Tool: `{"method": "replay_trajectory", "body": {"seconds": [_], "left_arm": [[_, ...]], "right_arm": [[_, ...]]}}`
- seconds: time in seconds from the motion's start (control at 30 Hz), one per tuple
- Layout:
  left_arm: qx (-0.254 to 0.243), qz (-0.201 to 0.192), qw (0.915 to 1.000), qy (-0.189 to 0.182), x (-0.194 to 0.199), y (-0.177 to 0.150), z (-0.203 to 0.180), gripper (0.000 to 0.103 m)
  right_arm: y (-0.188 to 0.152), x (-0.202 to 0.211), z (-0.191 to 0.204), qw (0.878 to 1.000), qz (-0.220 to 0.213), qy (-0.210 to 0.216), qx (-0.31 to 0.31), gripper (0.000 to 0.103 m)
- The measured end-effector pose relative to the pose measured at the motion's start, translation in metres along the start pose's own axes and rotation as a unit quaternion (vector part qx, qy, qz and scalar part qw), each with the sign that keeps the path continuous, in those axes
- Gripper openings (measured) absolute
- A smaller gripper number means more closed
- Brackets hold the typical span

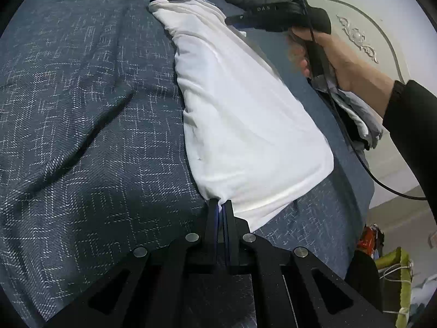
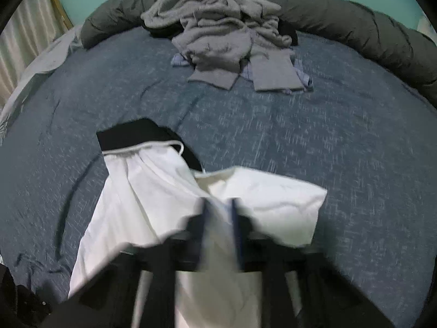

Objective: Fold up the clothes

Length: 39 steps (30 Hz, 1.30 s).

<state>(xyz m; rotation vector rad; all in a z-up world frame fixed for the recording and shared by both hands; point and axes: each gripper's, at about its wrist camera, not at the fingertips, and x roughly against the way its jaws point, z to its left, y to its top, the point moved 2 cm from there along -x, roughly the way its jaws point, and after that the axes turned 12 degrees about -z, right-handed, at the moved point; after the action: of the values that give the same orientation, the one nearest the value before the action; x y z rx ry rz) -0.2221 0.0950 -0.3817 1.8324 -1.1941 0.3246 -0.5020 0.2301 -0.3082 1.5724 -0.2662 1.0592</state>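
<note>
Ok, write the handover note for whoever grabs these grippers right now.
Left gripper: jaws shut on the corner of the white cotton garment with black waistband, pinned low on the blue patterned bedspread.
Right gripper: the picture is blurred; white cloth lies between its fingers and the jaws read shut on it.
Done: the garment is partly doubled over, one flap lying across the rest.
Left: finish and flatten this fold, set it aside, then start on the crumpled grey fleece pile at the far end of the bed.
</note>
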Motion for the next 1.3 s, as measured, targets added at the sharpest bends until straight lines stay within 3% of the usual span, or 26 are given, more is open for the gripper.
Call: {"method": "replay_trajectory", "body": {"seconds": [0.2, 0.33, 0.47, 0.57, 0.67, 0.77, 0.87, 0.97, 1.0, 1.2, 1.3], "left_arm": [[0.000, 0.001, 1.0000, 0.000, 0.003, -0.002, 0.001, 0.003], [0.002, 0.004, 1.0000, -0.003, 0.005, -0.003, 0.002, 0.003], [0.002, 0.004, 1.0000, -0.003, 0.007, -0.004, 0.004, 0.003], [0.002, 0.004, 1.0000, -0.004, 0.009, -0.005, 0.005, 0.003], [0.003, 0.005, 1.0000, -0.005, 0.011, -0.006, 0.006, 0.003], [0.003, 0.005, 1.0000, -0.005, 0.012, -0.006, 0.007, 0.003], [0.003, 0.006, 1.0000, -0.005, 0.013, -0.007, 0.009, 0.003], [0.003, 0.006, 1.0000, -0.006, 0.015, -0.008, 0.010, 0.003], [0.003, 0.006, 1.0000, -0.006, 0.015, -0.008, 0.010, 0.003], [0.003, 0.007, 1.0000, -0.006, 0.019, -0.011, 0.012, 0.003], [0.003, 0.008, 0.9999, -0.007, 0.021, -0.013, 0.014, 0.003]], "right_arm": [[0.007, -0.001, -0.013, 1.000, -0.019, -0.013, -0.019, 0.000], [0.008, -0.002, -0.012, 0.997, -0.013, 0.047, -0.052, 0.000], [0.005, -0.004, -0.010, 0.998, -0.004, 0.041, -0.051, 0.018], [0.005, -0.003, -0.008, 0.997, -0.012, 0.052, -0.056, 0.019], [0.005, 0.000, -0.006, 0.996, -0.020, 0.064, -0.059, 0.030], [0.005, -0.003, -0.002, 0.996, -0.015, 0.068, -0.051, 0.031], [0.005, -0.006, 0.002, 0.997, -0.015, 0.069, -0.045, 0.030], [0.006, -0.009, 0.005, 0.997, -0.018, 0.069, -0.035, 0.006], [0.007, -0.010, 0.006, 0.997, -0.020, 0.064, -0.029, 0.003], [0.019, -0.008, -0.008, 0.998, -0.052, 0.015, -0.043, 0.001], [0.023, -0.019, -0.014, 0.998, -0.036, -0.020, -0.045, 0.001]]}}
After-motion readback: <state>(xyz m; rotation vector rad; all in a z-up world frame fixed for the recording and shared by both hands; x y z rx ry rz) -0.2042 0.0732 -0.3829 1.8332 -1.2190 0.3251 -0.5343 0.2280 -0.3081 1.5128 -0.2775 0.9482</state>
